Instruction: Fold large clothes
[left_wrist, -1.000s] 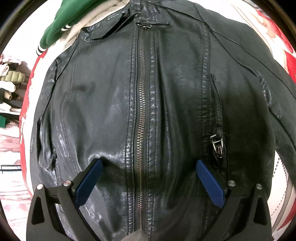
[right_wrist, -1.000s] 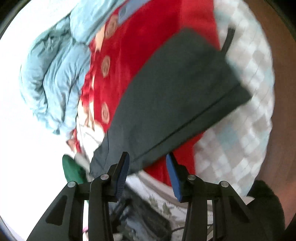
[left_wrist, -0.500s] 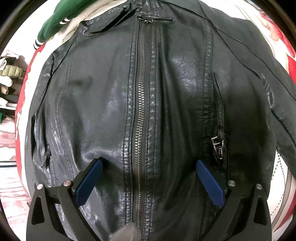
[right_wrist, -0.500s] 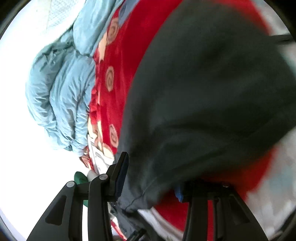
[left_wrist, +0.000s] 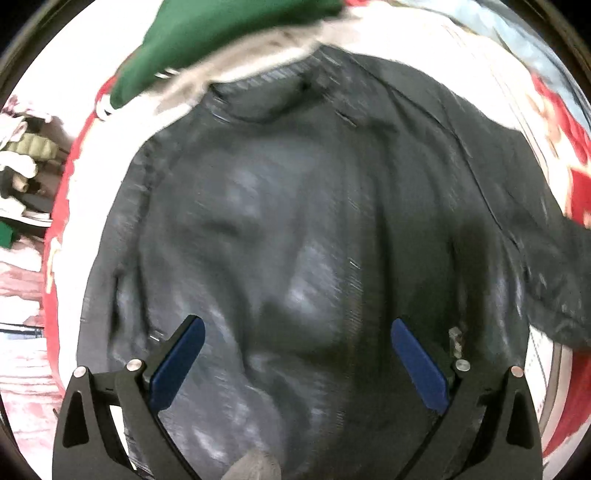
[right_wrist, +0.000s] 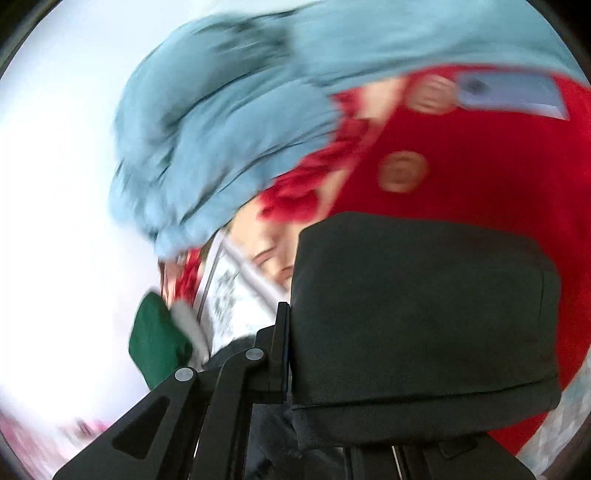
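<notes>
A black leather jacket (left_wrist: 295, 240) lies front up on the bed and fills the left wrist view, blurred by motion. My left gripper (left_wrist: 295, 354) is open wide just above the jacket's lower front, holding nothing. One sleeve (left_wrist: 554, 288) runs off to the right. In the right wrist view the sleeve's dark cuff (right_wrist: 424, 314) fills the space between the fingers. My right gripper (right_wrist: 332, 350) is shut on it; only the left finger (right_wrist: 282, 350) shows, the other is hidden behind the cuff.
A red patterned blanket (right_wrist: 498, 166) covers the bed. A light blue duvet (right_wrist: 229, 129) is bunched at its far side. A green garment (left_wrist: 229, 40) with a white edge lies by the jacket's collar and also shows in the right wrist view (right_wrist: 159, 347).
My right gripper has closed on the sleeve cuff and swung with it. The left wrist view has pulled back from the jacket and is now blurred; the sleeve stretches out to the right.
</notes>
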